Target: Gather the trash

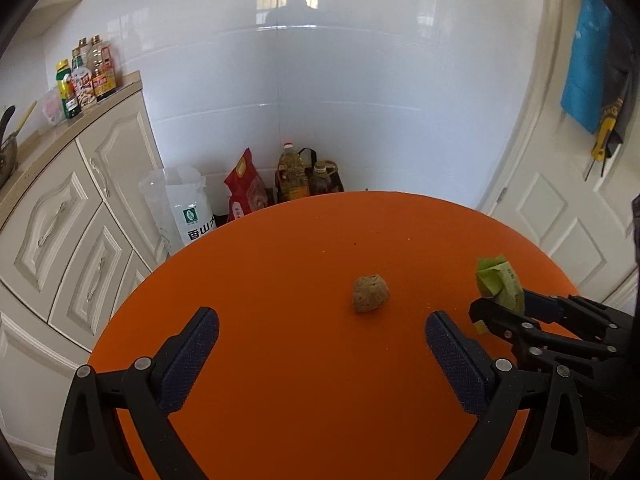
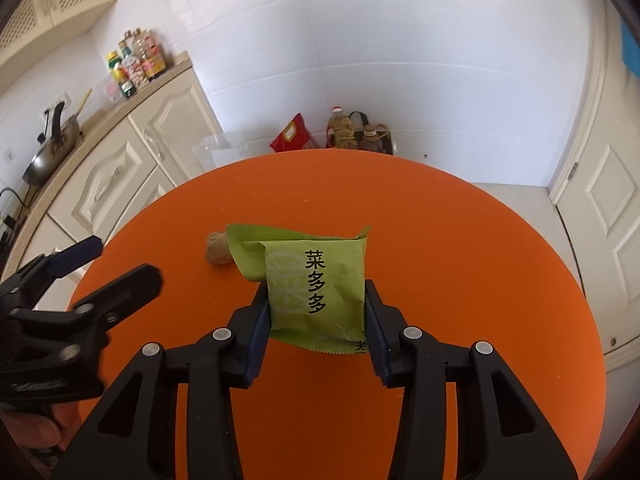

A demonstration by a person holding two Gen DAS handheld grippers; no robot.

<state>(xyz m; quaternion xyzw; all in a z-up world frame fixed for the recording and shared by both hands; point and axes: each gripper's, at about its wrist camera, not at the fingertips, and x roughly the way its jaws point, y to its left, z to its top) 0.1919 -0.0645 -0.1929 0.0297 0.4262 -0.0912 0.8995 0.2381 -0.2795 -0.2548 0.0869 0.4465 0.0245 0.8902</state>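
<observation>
A green snack wrapper (image 2: pixel 312 284) with black Chinese lettering is held between the fingers of my right gripper (image 2: pixel 316 304), lifted a little above the round orange table (image 2: pixel 460 240). It also shows in the left wrist view (image 1: pixel 500 284). A brown crumbly lump (image 1: pixel 370 294) lies on the table's middle, partly hidden behind the wrapper in the right wrist view (image 2: pixel 216 254). My left gripper (image 1: pixel 322 332) is open and empty, hovering near the table, with the lump ahead and slightly right of it.
Cream cabinets (image 1: pixel 80 216) with sauce bottles (image 1: pixel 86 76) stand at the left. A white sack (image 1: pixel 188 208), a red bag (image 1: pixel 244 188) and oil bottles (image 1: pixel 294 176) sit on the floor behind the table. A white door (image 1: pixel 568 208) is at the right.
</observation>
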